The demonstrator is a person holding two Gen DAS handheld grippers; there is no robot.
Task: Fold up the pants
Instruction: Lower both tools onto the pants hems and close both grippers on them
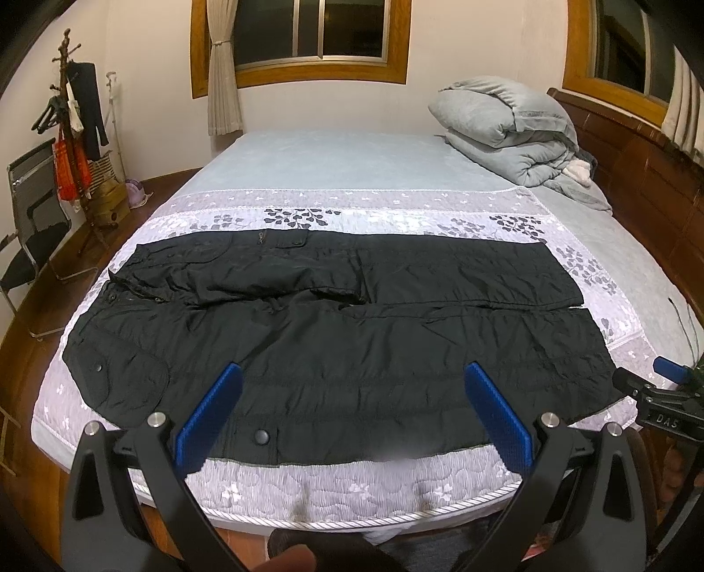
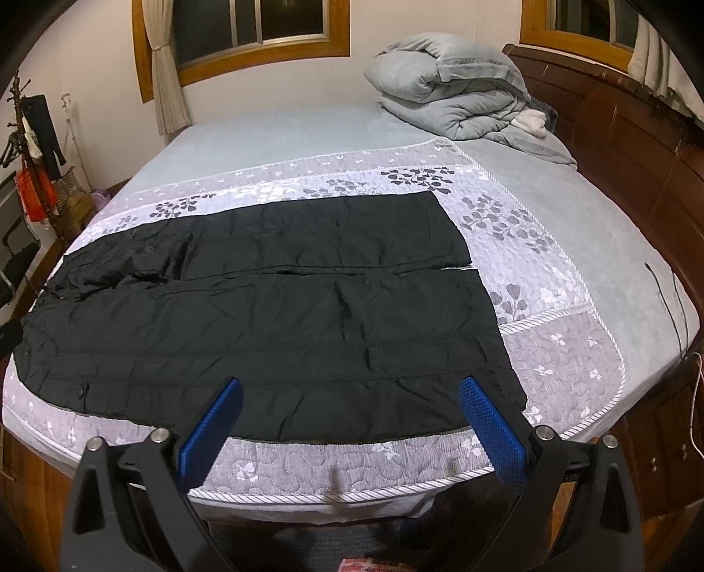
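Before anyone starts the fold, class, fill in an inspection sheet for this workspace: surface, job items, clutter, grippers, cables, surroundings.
Surface: bed with a floral quilted cover, flat.
Job's things: black pants spread flat, waist to the left, legs side by side, unfolded.
Clutter: grey duvet bundled at the far right corner, clear of the pants.
Grippers: left hand-held gripper open, above the near pant leg; right hand-held gripper open, near the cuffs; neither touches cloth.
Cables: thin dark cable at the bed's right edge.
Surroundings: coat rack, chair, windows, wooden headboard.
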